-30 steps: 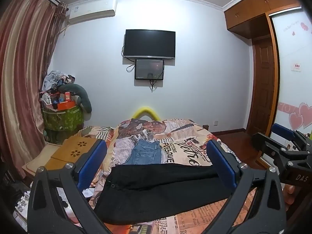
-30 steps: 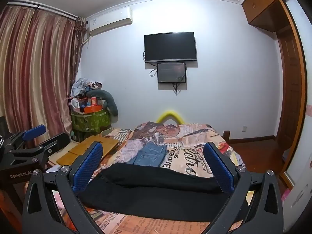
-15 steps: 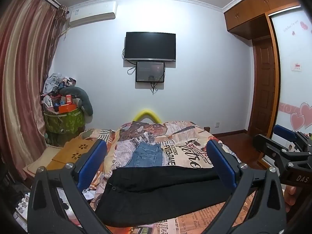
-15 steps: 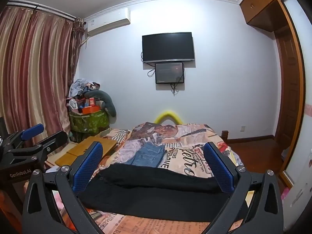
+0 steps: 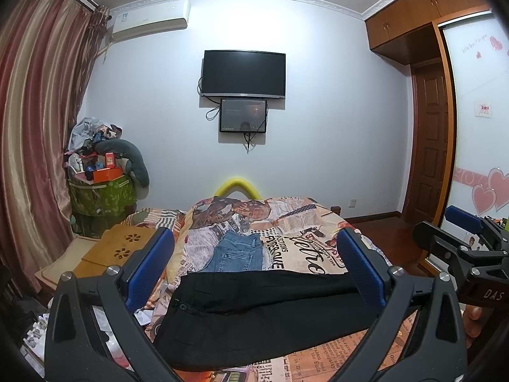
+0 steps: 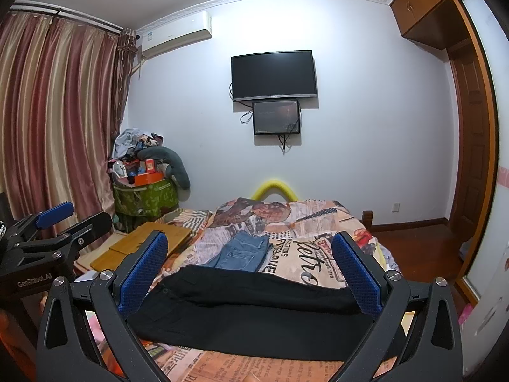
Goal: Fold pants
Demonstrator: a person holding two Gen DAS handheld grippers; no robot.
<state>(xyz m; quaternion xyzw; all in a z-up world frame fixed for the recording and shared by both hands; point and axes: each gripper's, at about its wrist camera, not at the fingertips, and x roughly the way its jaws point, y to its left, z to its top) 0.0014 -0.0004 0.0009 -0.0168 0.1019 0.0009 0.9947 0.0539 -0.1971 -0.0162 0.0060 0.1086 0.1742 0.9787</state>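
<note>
Black pants [image 5: 254, 315] lie flat across the near end of the bed, waistband to the left, legs running right; they also show in the right wrist view [image 6: 254, 312]. My left gripper [image 5: 254, 267] is open and empty, held above the near edge of the pants. My right gripper [image 6: 251, 267] is open and empty, likewise above them. Each gripper shows at the edge of the other's view, the right one [image 5: 467, 248] and the left one [image 6: 47, 232].
Folded blue jeans [image 5: 237, 253] lie further up the newspaper-print bedspread [image 5: 305, 245]. A wooden lap desk [image 5: 117, 248] sits at the left of the bed. A green hamper heaped with clutter [image 5: 101, 187] stands by the curtain. A wardrobe [image 5: 477, 159] is on the right.
Both views have tilted slightly down, so the room sits lower in frame. The pants and both grippers' jaws are unchanged.
</note>
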